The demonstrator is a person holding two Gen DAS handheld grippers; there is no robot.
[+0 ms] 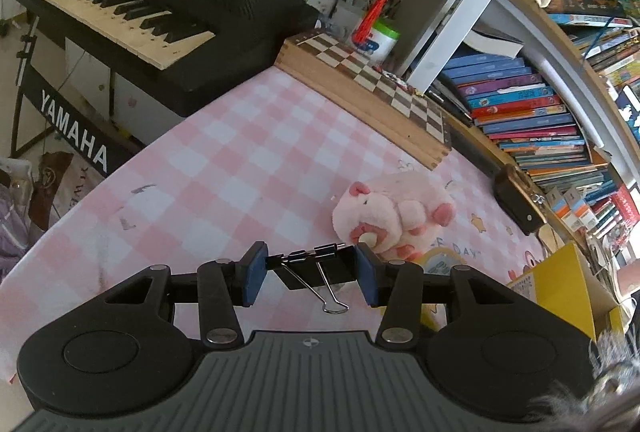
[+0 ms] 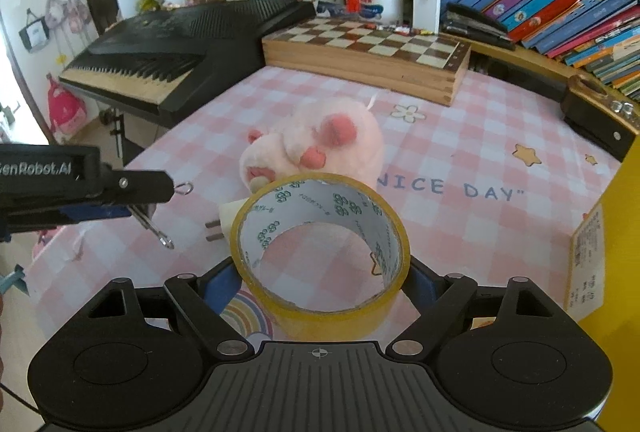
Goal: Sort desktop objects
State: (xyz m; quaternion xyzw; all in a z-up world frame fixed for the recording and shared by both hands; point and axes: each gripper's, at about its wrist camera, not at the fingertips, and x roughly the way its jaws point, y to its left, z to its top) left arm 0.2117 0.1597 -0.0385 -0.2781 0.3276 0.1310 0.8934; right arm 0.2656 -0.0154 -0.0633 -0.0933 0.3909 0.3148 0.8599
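A pink-and-white checked tablecloth (image 2: 460,152) covers the desk. At eleven o'clock — a black Yamaha electronic keyboard (image 1: 152,8); at two, white shelves of colourful books (image 2: 560,4).

— What do your tongs look like?

— My left gripper (image 1: 311,274) is matte black, with blue pads (image 1: 255,278) on its fingertips and silver rivets at the linkage joints. Behind those joints sits a ribbed grey plate with a small crosshair mark, flanked by two round black discs.

— And the other?

— My right gripper (image 2: 322,282) matches it. The left one's side reads "GenRobot.AI" in white.
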